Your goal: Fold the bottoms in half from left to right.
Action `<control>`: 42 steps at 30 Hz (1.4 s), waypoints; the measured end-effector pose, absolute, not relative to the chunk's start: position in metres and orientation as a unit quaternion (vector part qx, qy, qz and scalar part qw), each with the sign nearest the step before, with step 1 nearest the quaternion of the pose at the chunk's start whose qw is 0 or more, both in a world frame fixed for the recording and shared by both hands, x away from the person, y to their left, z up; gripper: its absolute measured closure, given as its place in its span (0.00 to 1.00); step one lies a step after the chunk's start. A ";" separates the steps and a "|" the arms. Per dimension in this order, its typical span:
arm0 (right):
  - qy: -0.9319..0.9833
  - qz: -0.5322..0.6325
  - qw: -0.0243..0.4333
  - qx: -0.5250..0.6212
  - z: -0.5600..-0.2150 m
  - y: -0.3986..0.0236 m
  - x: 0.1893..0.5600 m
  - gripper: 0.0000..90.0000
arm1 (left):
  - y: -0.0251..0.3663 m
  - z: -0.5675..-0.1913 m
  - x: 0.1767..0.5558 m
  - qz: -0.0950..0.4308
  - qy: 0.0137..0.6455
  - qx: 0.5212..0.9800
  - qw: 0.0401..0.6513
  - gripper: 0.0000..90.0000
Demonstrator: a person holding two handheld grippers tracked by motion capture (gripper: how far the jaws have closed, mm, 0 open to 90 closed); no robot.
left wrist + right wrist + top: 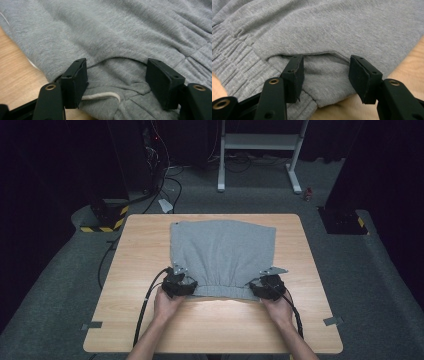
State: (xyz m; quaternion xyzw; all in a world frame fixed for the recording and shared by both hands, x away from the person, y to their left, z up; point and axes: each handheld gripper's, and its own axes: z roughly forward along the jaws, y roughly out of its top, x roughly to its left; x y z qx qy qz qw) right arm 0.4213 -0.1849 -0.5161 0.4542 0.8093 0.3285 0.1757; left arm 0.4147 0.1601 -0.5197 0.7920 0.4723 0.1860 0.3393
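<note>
A grey garment (222, 255) with a gathered waistband lies flat on the wooden table (150, 320), its waistband toward the person. My left gripper (181, 284) sits at the near left corner of the garment, and my right gripper (266, 287) sits at the near right corner. In the left gripper view the jaws stand wide apart over the grey fabric (112, 32), the left gripper (116, 68) open above a fold and a white drawstring (102, 95). My right gripper (325, 63) is open too, with a folded fabric corner (329, 85) lying between its jaws, unpinched.
Bare wood runs along the table's near edge and both sides. Small grey tape pieces (92, 325) (332, 321) mark the table's near corners. Beyond the table stand a white desk frame (260, 150), floor cables (165, 175) and a yellow-black striped base (102, 222).
</note>
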 end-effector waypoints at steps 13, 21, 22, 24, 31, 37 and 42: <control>0.805 0.331 0.174 0.460 -0.516 -0.198 0.400 0.51 | 0.149 -0.519 0.399 0.178 0.462 0.801 0.338 0.38; 0.805 0.332 0.175 0.460 -0.516 -0.206 0.387 0.51 | 0.141 -0.519 0.388 0.176 0.459 0.801 0.342 0.37; 0.805 0.332 0.175 0.460 -0.516 -0.207 0.386 0.51 | 0.140 -0.519 0.387 0.175 0.459 0.801 0.342 0.37; 0.805 0.332 0.176 0.459 -0.516 -0.210 0.383 0.51 | 0.138 -0.519 0.385 0.173 0.457 0.803 0.342 0.37; 0.804 0.332 0.174 0.462 -0.516 -0.219 0.373 0.51 | 0.130 -0.519 0.374 0.173 0.451 0.805 0.345 0.37; 0.802 0.332 0.175 0.464 -0.516 -0.227 0.362 0.51 | 0.124 -0.519 0.366 0.167 0.445 0.808 0.348 0.37; 0.800 0.335 0.177 0.466 -0.517 -0.232 0.354 0.51 | 0.120 -0.519 0.360 0.165 0.439 0.812 0.348 0.37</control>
